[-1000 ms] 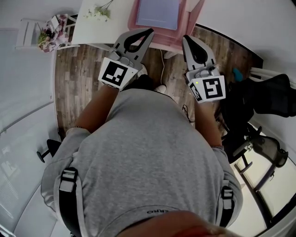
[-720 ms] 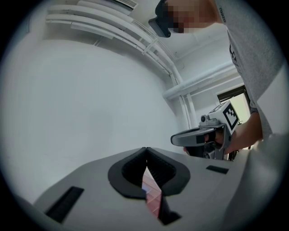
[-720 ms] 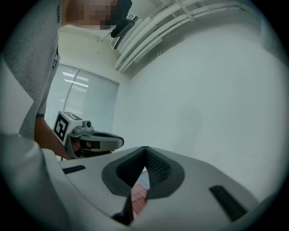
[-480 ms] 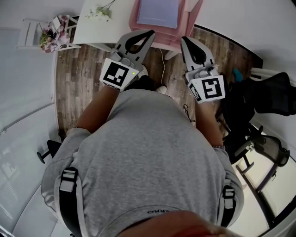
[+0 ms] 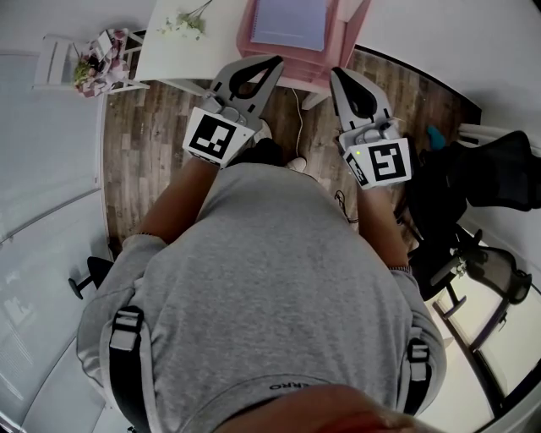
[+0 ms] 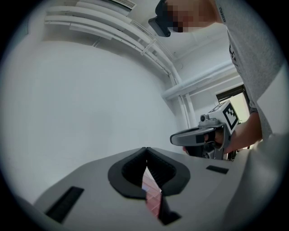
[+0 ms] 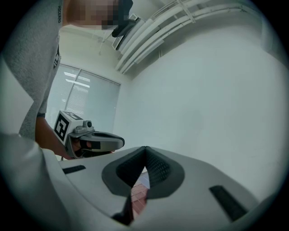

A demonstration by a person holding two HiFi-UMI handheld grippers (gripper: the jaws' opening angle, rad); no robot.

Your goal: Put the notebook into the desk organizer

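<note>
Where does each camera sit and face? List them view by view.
Head view: on the person's head, facing steeply down at grey shirt, left gripper, right gripper, notebook.
Left gripper view: on the left gripper, tilted up at the white wall; own shut fingers, shirt edge.
Right gripper view: on the right gripper, tilted up likewise; own shut fingers, shirt edge.
Shared: each gripper view shows the other gripper.

- Bright, even, soft light all round, barely any shadows.
- Window [image 7: 83,94] in the right gripper view glows a bit washed out.
- Gripper views: heavy fisheye, black rounded corners; head view bends at the edges too.
</note>
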